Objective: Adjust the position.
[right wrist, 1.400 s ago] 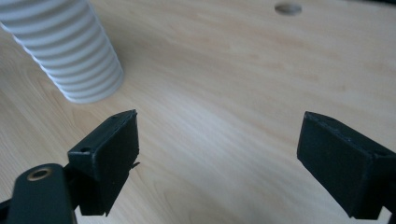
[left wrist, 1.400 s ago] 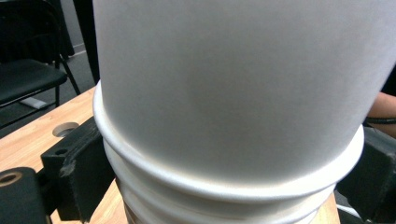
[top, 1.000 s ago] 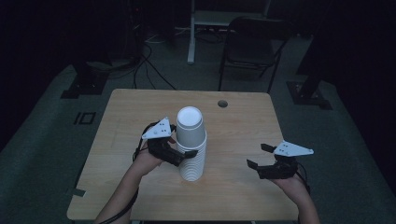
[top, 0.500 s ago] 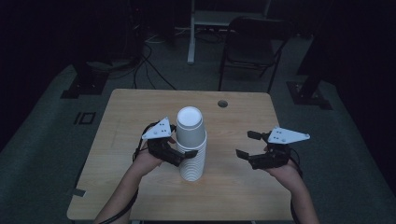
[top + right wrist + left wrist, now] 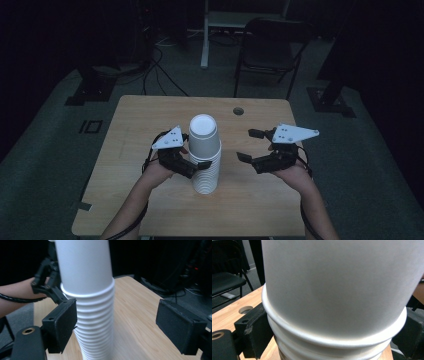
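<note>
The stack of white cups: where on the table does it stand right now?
In the high view the stack of white cups stands near the middle of the table, with the left gripper around it and the right gripper open beside it.

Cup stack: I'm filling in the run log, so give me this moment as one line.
cup stack: upright on table | left tool: clamped on stack | right tool: open, beside stack, not touching

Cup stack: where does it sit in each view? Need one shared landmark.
High view: cup stack at table centre, beside the left tongs.
Left gripper view: stack looms close across the frame, between the jaws.
Right gripper view: stack left of centre, upright.
Shared landmark: the top cup's rim.
</note>
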A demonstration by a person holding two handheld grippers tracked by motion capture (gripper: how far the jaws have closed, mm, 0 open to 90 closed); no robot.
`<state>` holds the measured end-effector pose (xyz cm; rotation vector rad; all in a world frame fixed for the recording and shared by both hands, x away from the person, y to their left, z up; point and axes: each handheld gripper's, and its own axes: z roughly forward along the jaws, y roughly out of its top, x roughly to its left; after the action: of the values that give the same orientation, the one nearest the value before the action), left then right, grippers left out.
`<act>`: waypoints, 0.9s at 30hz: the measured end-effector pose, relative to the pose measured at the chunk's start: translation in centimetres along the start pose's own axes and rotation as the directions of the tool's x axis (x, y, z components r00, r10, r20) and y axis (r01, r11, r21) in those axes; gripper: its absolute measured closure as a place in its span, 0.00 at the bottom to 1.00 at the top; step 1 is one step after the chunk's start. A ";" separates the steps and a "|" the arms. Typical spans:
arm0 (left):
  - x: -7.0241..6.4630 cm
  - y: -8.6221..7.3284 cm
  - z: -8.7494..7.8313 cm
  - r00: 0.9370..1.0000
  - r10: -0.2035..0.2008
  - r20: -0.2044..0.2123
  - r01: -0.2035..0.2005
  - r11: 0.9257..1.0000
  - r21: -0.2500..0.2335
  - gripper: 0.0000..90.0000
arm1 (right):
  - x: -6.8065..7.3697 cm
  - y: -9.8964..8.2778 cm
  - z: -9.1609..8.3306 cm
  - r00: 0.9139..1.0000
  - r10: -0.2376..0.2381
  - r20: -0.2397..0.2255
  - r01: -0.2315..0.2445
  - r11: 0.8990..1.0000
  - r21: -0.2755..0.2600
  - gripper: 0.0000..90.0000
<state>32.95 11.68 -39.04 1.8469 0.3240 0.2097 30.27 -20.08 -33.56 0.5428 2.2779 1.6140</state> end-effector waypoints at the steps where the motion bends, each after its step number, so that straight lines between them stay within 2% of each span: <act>1: 0.0 0.0 0.0 1.000 -0.001 0.000 0.001 1.000 -0.002 0.07 | 0.1 0.3 0.2 1.000 -0.004 -0.002 0.004 1.000 0.001 0.19; 9: -0.1 -0.1 -0.1 1.000 0.001 0.003 -0.001 1.000 -0.003 0.07 | 0.7 2.0 1.7 0.998 -0.050 -0.039 0.050 0.999 0.004 0.19; 27: -0.1 -0.1 0.0 1.000 0.002 0.005 -0.001 1.000 -0.005 0.07 | 1.6 5.3 5.0 0.992 -0.070 -0.103 0.067 0.997 -0.031 0.18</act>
<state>32.85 11.72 -39.11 1.8423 0.3185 0.2070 31.82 -13.59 -30.21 0.3780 2.3177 1.6735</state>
